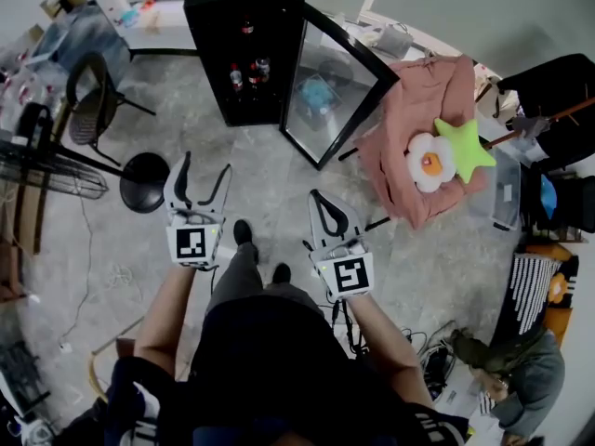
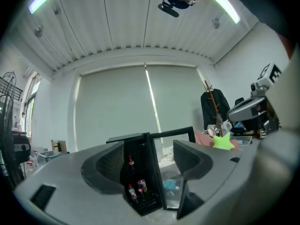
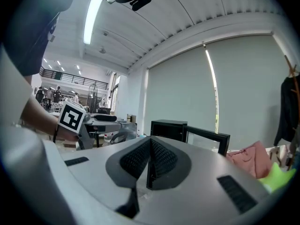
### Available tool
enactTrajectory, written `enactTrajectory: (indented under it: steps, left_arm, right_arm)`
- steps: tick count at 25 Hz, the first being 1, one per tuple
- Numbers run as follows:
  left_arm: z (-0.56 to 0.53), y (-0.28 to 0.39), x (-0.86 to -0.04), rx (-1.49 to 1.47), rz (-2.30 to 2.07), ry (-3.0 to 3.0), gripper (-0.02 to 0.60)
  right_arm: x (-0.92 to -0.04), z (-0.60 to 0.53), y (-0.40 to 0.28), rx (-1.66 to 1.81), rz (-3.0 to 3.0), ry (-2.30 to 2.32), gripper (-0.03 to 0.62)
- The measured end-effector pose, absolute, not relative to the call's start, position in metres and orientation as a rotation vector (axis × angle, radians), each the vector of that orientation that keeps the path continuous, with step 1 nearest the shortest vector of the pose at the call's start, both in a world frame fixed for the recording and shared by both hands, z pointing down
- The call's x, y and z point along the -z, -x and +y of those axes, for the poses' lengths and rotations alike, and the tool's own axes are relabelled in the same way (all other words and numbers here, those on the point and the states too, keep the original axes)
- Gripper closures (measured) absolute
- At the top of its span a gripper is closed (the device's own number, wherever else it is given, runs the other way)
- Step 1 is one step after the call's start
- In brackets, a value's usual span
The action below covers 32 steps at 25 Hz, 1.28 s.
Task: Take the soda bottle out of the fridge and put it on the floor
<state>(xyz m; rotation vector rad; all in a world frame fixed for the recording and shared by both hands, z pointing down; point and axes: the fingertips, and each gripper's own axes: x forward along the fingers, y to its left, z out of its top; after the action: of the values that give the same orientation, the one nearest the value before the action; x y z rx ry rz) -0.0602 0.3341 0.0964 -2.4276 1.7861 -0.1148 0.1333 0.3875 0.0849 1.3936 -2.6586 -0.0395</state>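
While soda bottle (image 1: pixel 236 77) stands inside fridge (image 1: pixel 244 7), left gripper (image 1: pixel 206 163) well apart.

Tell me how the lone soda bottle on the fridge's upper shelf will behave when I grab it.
The soda bottle stands upright and looks tall and narrow, so a nudge may well tip it; a square grip on its body seems safest. It looks small, so it is probably light for the open left gripper. Being round, it would likely roll if knocked over.

place: lab-like studio | cues: floor cables (image 1: pixel 432 360), wire rack (image 1: pixel 51 170), roller blind (image 2: pixel 112 107), strip lights (image 3: pixel 93 20)
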Motion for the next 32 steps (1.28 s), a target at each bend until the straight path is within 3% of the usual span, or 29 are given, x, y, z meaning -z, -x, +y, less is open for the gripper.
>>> enactTrajectory:
  steps: [17,32]
  left_arm:
    - [0.097,0.091,-0.136,0.125,1.626,2.543,0.259]
    - [-0.088,0.068,-0.210,0.226,1.771,2.489,0.261]
  right_arm:
    - [-0.099,0.175,-0.064,0.064,-2.574,-1.516,0.576]
    - [-0.139,0.010,-0.074,0.044,-2.645,-1.349,0.576]
